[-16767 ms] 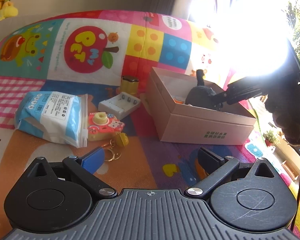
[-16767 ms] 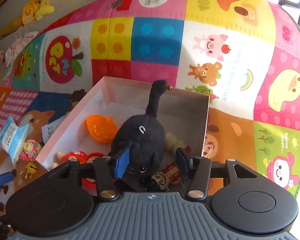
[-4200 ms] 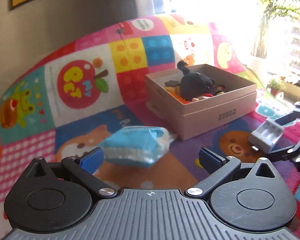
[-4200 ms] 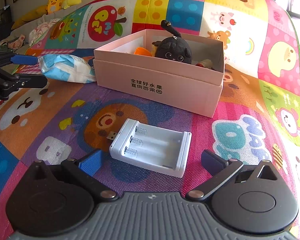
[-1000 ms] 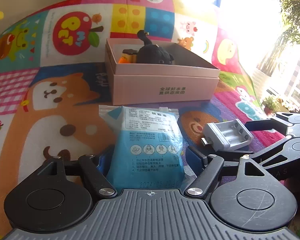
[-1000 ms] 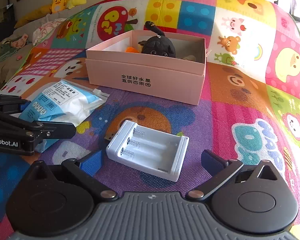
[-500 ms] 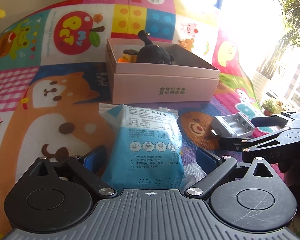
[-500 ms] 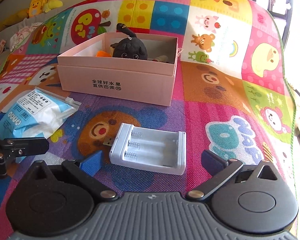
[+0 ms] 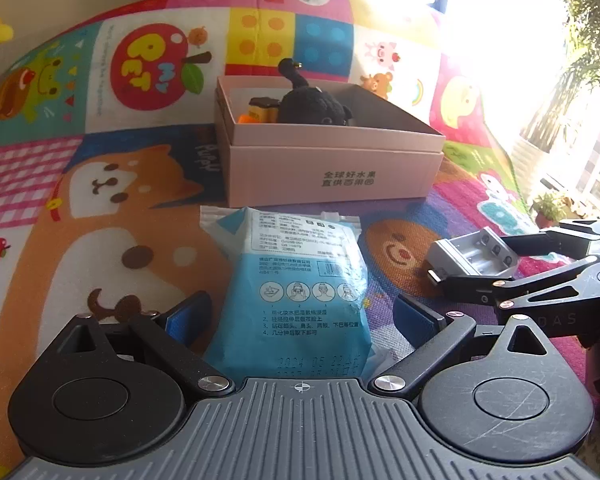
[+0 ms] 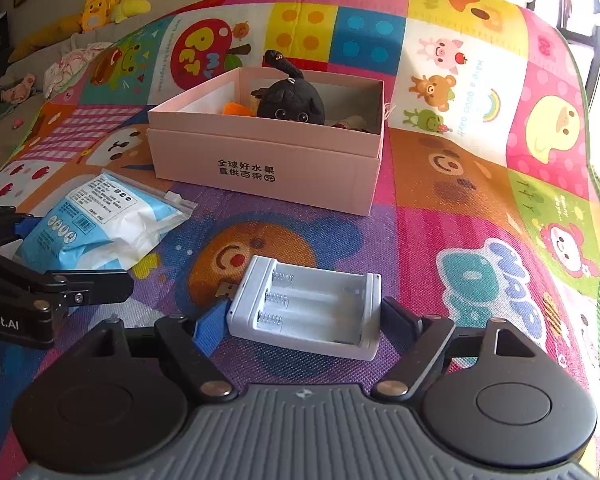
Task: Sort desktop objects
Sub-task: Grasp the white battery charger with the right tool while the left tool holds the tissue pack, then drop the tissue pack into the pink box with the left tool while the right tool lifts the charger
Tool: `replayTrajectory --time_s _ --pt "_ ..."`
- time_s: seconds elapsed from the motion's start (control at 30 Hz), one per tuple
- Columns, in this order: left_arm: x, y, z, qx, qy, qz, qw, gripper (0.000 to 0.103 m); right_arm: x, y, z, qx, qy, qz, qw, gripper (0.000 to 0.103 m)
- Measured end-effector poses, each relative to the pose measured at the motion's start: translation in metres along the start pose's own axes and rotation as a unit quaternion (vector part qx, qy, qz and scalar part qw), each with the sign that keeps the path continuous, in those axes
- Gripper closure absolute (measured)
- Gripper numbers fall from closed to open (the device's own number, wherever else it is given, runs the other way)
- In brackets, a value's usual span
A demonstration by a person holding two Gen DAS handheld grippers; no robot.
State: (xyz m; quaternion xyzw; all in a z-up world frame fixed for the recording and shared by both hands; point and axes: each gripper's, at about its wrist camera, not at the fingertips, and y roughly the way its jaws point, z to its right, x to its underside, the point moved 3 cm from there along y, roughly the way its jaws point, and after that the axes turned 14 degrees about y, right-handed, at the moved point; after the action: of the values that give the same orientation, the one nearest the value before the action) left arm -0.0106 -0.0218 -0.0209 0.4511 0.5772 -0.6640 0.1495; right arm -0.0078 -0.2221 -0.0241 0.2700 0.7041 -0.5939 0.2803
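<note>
A blue and white wipes packet (image 9: 300,280) lies flat on the colourful play mat between the fingers of my left gripper (image 9: 300,315), which is open with a gap on each side. A white battery case (image 10: 312,308) lies between the fingers of my right gripper (image 10: 304,320). Those jaws are closing, and the pads meet the case's two ends. Behind both stands a pink cardboard box (image 10: 260,160) holding a black plush cat (image 10: 292,100) and small toys. The left wrist view also shows the battery case (image 9: 472,256) and the pink box (image 9: 332,176).
The play mat's green-trimmed edge (image 10: 596,200) drops off at the right. Yellow plush toys (image 10: 108,0) and clothes lie on a sofa at the back left. Potted plants (image 9: 548,208) and a bright window are beyond the mat's right side.
My left gripper has let go of the wipes packet and spread wide around it. My right gripper's fingers have drawn in from wide open onto the battery case.
</note>
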Motion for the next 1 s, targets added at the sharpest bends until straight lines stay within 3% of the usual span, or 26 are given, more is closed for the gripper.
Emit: replayTrajectory --time_s 0.1,0.2,0.27,0.3,0.4,0.53,0.7,0.83,1.0 --pt "-0.001 0.0 0.001 -0.014 0.004 -0.005 0.9999 0.005 0.002 -0.006 -0.001 -0.008 -0.005 -0.001 1.0 0.022" --pt "-0.001 -0.002 0.003 -0.03 0.016 -0.006 0.9994 0.021 0.003 -0.015 -0.002 -0.025 -0.007 -0.007 1.0 0.022" --pt "-0.001 -0.004 0.005 -0.032 0.03 -0.007 0.999 0.035 0.002 -0.023 -0.003 -0.053 -0.006 -0.021 0.998 0.023" --pt "-0.002 -0.006 0.007 -0.028 0.036 -0.008 0.9989 0.037 0.002 -0.029 -0.003 -0.07 -0.006 -0.027 0.997 0.023" --pt "-0.003 -0.015 0.011 -0.013 0.053 -0.008 0.9985 0.04 -0.002 -0.048 -0.006 -0.098 -0.016 -0.019 0.995 0.023" --pt "-0.016 -0.036 0.009 -0.003 0.06 0.015 0.9981 0.041 -0.017 -0.076 -0.004 -0.101 -0.027 0.026 0.994 0.023" --pt "-0.067 -0.054 -0.008 -0.027 0.05 0.075 0.9956 0.04 -0.041 -0.106 0.007 -0.118 -0.012 0.081 0.99 0.024" --pt "-0.111 -0.037 -0.02 -0.038 0.035 0.109 0.9926 0.04 -0.055 -0.111 0.011 -0.114 -0.007 0.11 0.987 0.024" --pt "-0.152 0.012 -0.027 -0.039 0.011 0.132 0.9904 0.038 -0.058 -0.099 0.013 -0.109 -0.007 0.1 0.989 0.024"
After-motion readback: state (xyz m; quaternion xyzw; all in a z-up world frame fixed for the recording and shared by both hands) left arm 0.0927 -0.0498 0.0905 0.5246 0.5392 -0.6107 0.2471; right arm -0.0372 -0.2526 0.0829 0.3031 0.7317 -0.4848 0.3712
